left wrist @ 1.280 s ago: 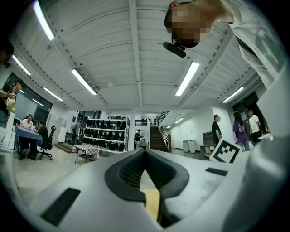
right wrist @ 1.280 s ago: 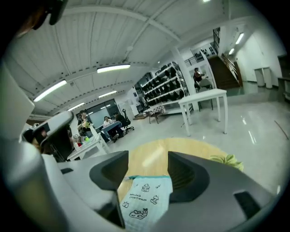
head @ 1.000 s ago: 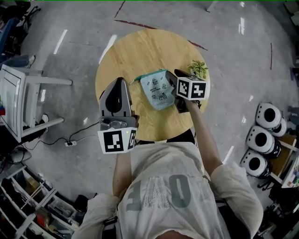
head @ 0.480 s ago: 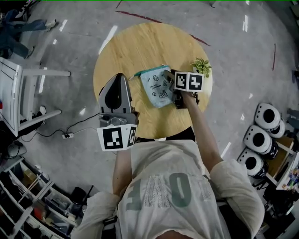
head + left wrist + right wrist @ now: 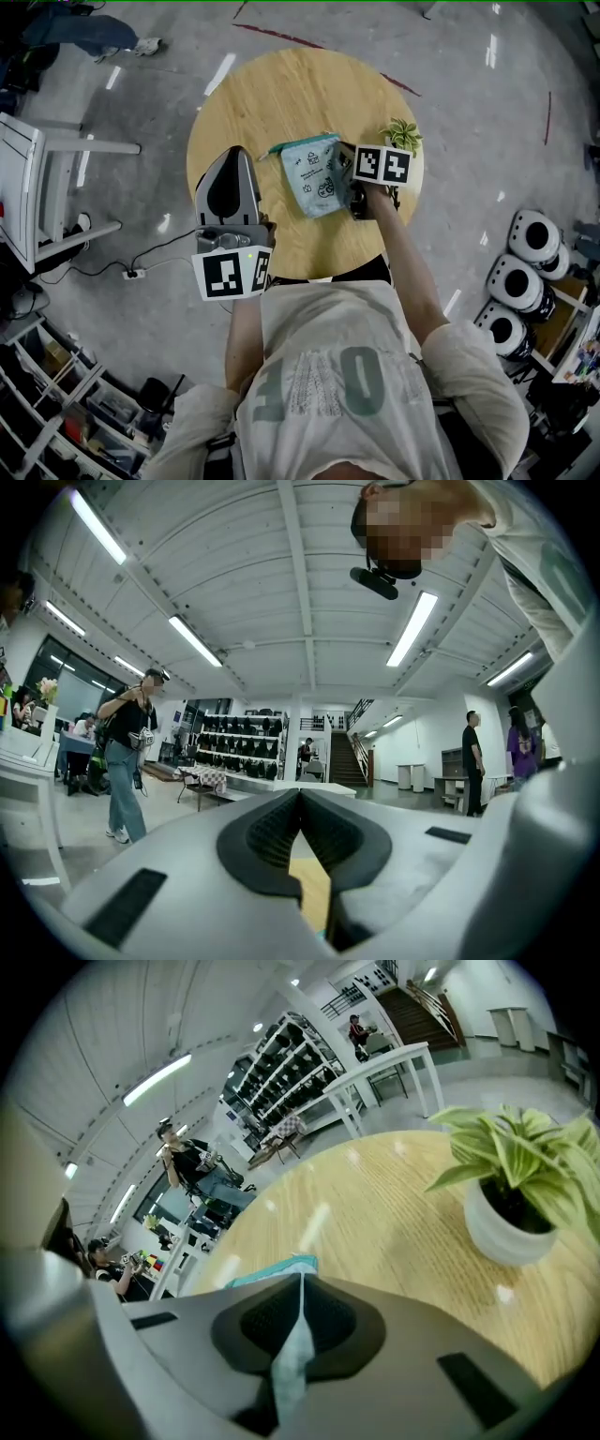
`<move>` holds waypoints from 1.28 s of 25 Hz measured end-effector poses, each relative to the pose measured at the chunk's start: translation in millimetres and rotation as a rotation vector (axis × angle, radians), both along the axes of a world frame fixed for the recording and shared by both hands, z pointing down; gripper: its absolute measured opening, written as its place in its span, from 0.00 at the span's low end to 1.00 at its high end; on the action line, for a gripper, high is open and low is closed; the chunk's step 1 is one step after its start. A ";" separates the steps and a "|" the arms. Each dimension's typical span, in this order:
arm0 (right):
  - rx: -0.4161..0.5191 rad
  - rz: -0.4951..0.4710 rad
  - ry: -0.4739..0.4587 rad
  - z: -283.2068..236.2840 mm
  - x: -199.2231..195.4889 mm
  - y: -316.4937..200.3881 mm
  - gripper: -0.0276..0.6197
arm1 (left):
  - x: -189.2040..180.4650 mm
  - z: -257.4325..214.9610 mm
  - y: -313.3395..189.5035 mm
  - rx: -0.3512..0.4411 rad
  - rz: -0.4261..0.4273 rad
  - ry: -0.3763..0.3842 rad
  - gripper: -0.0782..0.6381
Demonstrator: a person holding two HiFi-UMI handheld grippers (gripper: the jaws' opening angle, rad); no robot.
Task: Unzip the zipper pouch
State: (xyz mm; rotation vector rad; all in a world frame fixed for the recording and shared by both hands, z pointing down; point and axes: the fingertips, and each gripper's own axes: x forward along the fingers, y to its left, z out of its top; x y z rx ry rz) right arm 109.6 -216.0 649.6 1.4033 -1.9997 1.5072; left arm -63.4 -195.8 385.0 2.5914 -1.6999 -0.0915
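Your right gripper (image 5: 300, 1283), tilted down, has just clamped the pouch (image 5: 317, 178) edge; your left gripper (image 5: 300, 797) points level, jaws seemingly together.

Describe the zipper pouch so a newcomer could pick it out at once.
On the round wooden table, right of centre, lies the zipper pouch, beside the small potted plant. It is the only flat fabric item there: pale blue with small dark drawings and a teal edge, its side pinched in the right tool, whose jaws have just closed on it.
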 end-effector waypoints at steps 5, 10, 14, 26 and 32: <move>0.126 -0.003 0.041 -43.0 3.8 -4.7 0.09 | 0.5 -12.0 6.1 0.026 0.005 0.007 0.15; 0.307 -0.011 0.129 -103.3 6.7 -18.9 0.09 | 1.8 -34.3 8.6 0.080 0.021 0.015 0.15; 0.450 0.001 0.201 -154.9 9.3 -23.1 0.09 | -0.2 -56.7 12.7 0.122 0.027 0.022 0.15; 0.970 -0.002 0.477 -327.3 9.3 9.6 0.09 | 14.3 -105.6 22.7 0.218 0.077 0.015 0.15; 1.115 -0.038 0.528 -368.0 -4.2 42.6 0.09 | 19.2 -125.1 27.8 0.240 0.106 0.013 0.15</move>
